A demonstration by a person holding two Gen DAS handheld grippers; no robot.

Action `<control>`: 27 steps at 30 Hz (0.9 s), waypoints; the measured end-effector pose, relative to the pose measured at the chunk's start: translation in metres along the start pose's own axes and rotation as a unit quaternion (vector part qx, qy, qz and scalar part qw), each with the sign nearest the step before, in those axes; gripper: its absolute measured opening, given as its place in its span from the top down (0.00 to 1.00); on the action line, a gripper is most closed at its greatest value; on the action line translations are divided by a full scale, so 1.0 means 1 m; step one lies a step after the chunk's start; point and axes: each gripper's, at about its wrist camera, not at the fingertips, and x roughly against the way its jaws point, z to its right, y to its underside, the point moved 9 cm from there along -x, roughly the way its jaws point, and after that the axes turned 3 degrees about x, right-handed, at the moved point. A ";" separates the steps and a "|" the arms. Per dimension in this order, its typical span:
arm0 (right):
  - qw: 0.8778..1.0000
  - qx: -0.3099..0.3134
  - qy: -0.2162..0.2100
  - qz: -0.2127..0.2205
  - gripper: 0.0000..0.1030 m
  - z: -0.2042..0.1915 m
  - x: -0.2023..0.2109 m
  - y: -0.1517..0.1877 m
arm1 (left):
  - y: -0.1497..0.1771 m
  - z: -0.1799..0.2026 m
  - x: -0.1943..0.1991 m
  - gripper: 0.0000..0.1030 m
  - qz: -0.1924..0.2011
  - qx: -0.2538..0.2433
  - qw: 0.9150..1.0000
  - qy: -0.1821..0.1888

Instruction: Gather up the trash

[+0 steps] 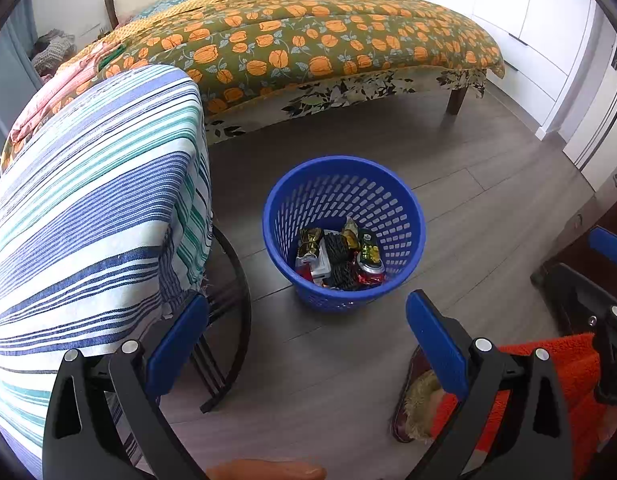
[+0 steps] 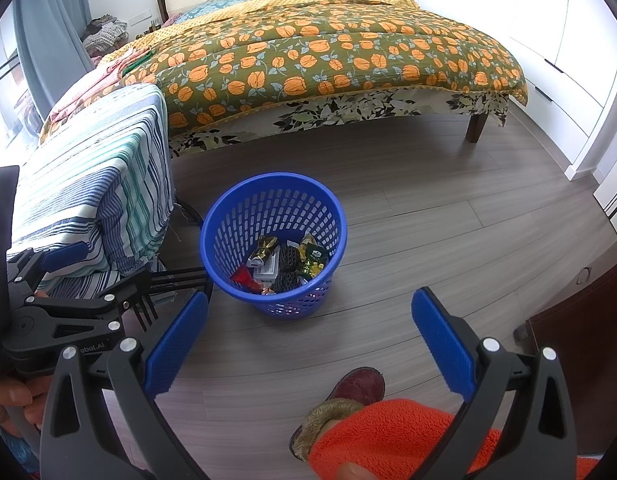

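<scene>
A blue perforated waste basket (image 1: 392,188) stands on the grey wood floor; it also shows in the right wrist view (image 2: 236,216). Inside lie several pieces of trash (image 1: 340,256): shiny wrappers, dark netting and a white box, also seen in the right wrist view (image 2: 282,264). My left gripper (image 1: 306,316) is open and empty, just short of the basket and above the floor. My right gripper (image 2: 308,312) is open and empty, also near the basket's front. The left gripper shows in the right wrist view (image 2: 60,264) at the left edge.
A striped cloth covers a chair (image 1: 88,208) left of the basket, with black metal legs (image 1: 232,320). A bed with an orange-flowered quilt (image 1: 308,36) lies behind. White wardrobes (image 2: 568,40) stand at the right. A slippered foot (image 2: 356,388) and orange trouser leg (image 2: 388,436) are near.
</scene>
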 end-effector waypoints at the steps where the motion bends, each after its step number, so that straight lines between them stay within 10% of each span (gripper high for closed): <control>1: 1.000 0.000 0.000 0.000 0.04 -0.001 0.000 0.000 | 0.000 0.000 0.000 0.05 0.000 0.000 1.000 0.000; 27: 1.000 0.000 0.000 -0.001 0.04 0.000 0.001 0.000 | 0.002 -0.003 -0.002 0.05 -0.002 0.000 1.000 -0.002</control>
